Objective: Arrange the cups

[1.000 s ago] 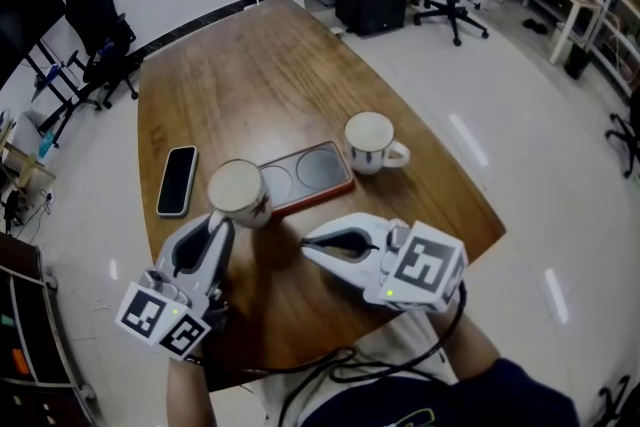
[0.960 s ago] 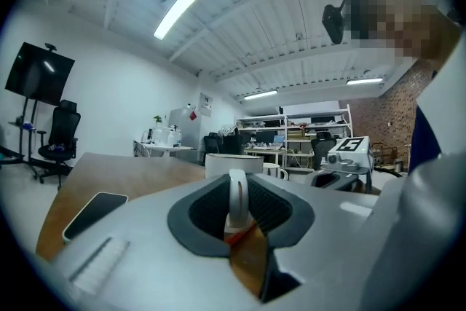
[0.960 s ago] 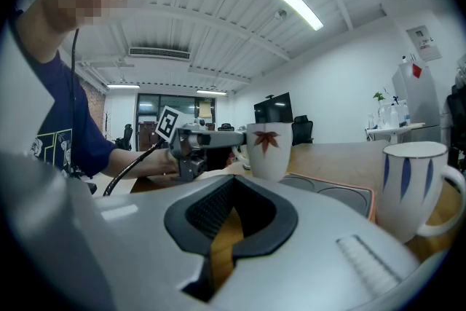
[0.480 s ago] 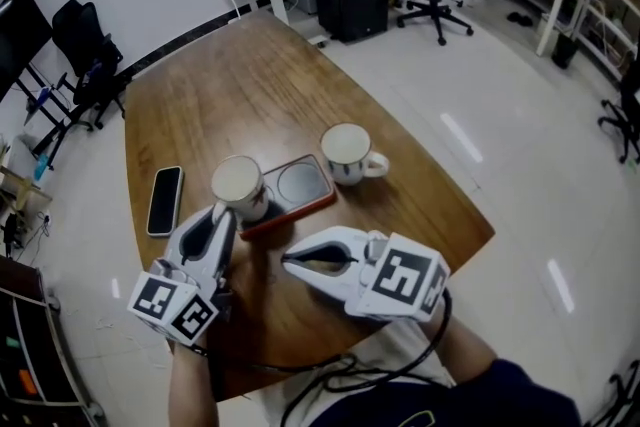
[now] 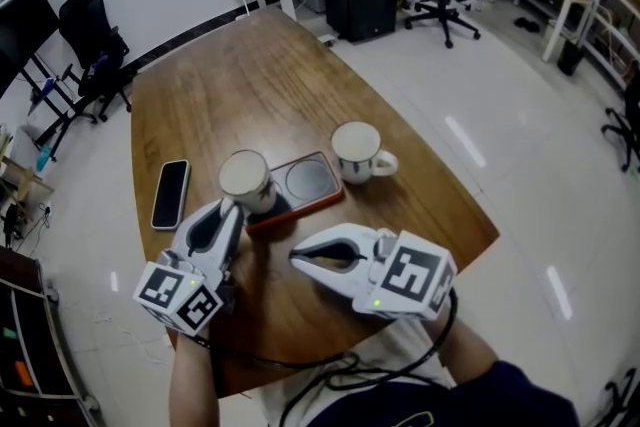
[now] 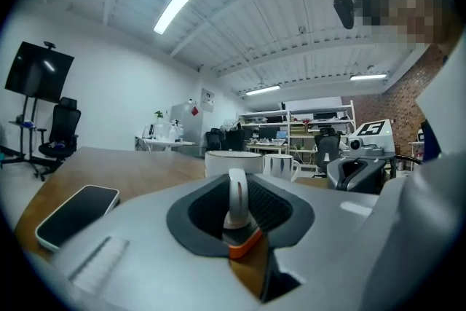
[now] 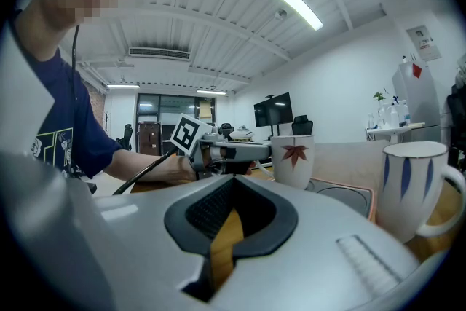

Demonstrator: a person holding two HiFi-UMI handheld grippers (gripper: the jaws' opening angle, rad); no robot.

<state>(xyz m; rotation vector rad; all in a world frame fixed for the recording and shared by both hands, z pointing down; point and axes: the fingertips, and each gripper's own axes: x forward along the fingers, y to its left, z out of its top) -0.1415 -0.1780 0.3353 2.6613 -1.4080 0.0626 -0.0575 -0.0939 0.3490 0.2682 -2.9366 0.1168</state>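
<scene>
A white cup with a red maple leaf (image 5: 245, 179) sits over the left recess of the orange-rimmed tray (image 5: 305, 205); whether it rests there I cannot tell. My left gripper (image 5: 232, 211) is shut on its handle (image 6: 237, 194), which stands upright between the jaws. In the right gripper view the leaf cup (image 7: 293, 156) stands at the tray's (image 7: 342, 194) far end. A second white mug with blue stripes (image 5: 357, 150) stands on the table just right of the tray. Nearer me, my right gripper (image 5: 298, 260) is shut and holds nothing.
A black phone (image 5: 171, 193) lies on the wooden table (image 5: 230, 85) left of the tray. The table's rounded edge runs close on the right. Office chairs, desks and a black cabinet (image 5: 363, 0) stand on the floor beyond.
My left gripper carried the leaf cup rightward from beside the tray onto its left recess and lowered it a little. The right gripper and the striped mug stayed put.
</scene>
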